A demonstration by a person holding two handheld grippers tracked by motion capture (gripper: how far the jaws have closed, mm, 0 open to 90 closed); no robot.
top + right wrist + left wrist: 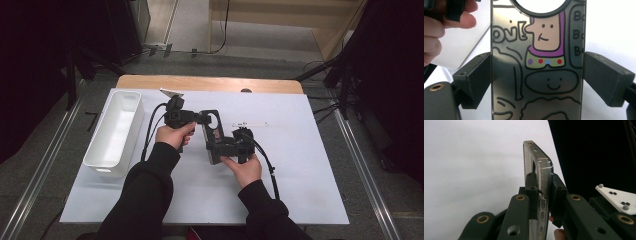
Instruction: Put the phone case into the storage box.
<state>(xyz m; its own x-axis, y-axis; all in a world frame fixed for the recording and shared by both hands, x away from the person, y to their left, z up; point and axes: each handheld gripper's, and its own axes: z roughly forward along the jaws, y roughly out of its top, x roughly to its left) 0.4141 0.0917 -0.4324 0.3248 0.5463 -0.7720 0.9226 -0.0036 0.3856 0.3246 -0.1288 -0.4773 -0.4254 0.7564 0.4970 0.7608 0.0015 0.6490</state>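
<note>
The tabletop (pixel 300 190) is covered by a white sheet, with a strip of bare wood along its far edge. A long white bin (pixel 114 131) stands on its left side, open side up, well apart from the hands. A thin pale strip (pixel 252 124) lies flat on the sheet just beyond the right tool.

A person in black sleeves reaches in from the near edge and holds a tool in each hand above the middle of the tabletop. The left tool (pixel 202 118) points to the right; the right tool (pixel 222 150) sits lower and nearer the person, pointing left. Between them they carry a phone case (pixel 214 137), lifted off the sheet and standing roughly on edge.

In the left tool view, the left tool (pixel 541 192) has its jaws drawn narrow, pinching the case (pixel 541 170) across its thin side wall; the wall with its button bumps runs up between the pads, and the top of the case stands clear above them.

In the right tool view, the right tool (pixel 536 80) stands wide, one pad on each long edge of the case (pixel 536 75), gripping it across its width. The case's glossy back faces the camera, printed with black-outlined cartoon figures, a purple collar with coloured dots, and lettering. The round camera cut-out (pixel 540 6) sits at the top. The fingers (pixel 461 20) of the left hand show at the upper left.
</note>
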